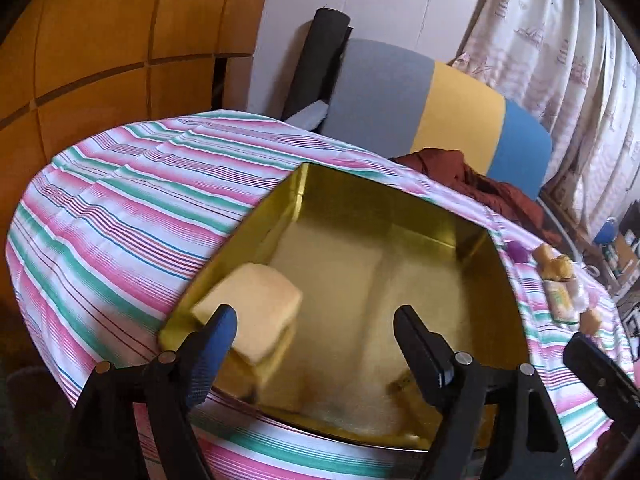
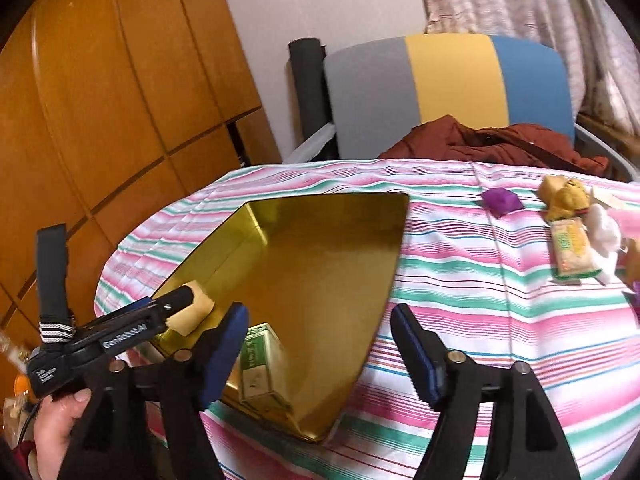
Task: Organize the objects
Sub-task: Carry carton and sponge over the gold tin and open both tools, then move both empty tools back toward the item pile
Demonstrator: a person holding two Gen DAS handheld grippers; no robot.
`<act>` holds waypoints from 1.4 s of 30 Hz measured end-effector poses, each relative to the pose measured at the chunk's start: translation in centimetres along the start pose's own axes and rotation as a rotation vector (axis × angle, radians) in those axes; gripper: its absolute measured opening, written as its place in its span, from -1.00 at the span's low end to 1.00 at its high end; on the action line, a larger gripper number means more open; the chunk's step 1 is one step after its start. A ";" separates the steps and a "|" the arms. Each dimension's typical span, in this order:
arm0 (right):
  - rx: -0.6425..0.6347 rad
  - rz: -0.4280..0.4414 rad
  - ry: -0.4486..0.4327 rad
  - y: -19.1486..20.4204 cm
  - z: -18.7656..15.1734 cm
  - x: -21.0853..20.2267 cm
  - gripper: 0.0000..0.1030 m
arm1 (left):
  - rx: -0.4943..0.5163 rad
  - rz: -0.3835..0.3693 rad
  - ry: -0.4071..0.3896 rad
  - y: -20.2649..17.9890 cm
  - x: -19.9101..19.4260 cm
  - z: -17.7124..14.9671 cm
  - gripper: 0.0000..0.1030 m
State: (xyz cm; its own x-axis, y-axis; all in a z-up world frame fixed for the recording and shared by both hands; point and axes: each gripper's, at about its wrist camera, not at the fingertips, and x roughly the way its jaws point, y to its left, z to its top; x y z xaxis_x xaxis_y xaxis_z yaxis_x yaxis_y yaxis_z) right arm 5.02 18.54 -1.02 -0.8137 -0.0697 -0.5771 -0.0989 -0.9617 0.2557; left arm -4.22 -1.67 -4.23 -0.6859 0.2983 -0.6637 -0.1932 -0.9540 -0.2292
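Observation:
A gold tin tray [image 1: 400, 216] [image 2: 320, 208] lies on the striped tablecloth. My left gripper [image 1: 316, 320] is open above the tray; a pale yellow wrapped snack [image 1: 252, 308] lies in the tray by its left finger. In the right wrist view the left gripper [image 2: 176, 304] reaches over the tray's left rim by that snack [image 2: 196, 312]. A green-and-white packet [image 2: 260, 364] lies in the tray's near corner. My right gripper [image 2: 320, 320] is open and empty over the tray's near right edge.
Loose snacks lie on the cloth at the right: a purple piece [image 2: 502, 199], a brown-yellow packet [image 2: 564, 196], a green-yellow packet [image 2: 572, 252]. A chair [image 2: 452, 88] with a red-brown garment [image 2: 496, 140] stands behind the table. A wooden cabinet [image 2: 100, 100] stands at the left.

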 end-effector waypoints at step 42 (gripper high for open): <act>0.203 -0.566 -0.004 -28.7 -2.3 -7.5 0.66 | 0.445 -0.473 0.225 -21.5 -2.7 -9.4 0.60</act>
State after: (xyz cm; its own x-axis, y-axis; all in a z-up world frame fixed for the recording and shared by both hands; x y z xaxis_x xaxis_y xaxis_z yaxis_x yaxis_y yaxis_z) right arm 15.29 46.11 -5.78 -0.6045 0.4398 -0.6641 -0.6246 -0.7792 0.0525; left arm 8.38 18.25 -4.17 -0.3041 0.6385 -0.7070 -0.7385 -0.6268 -0.2484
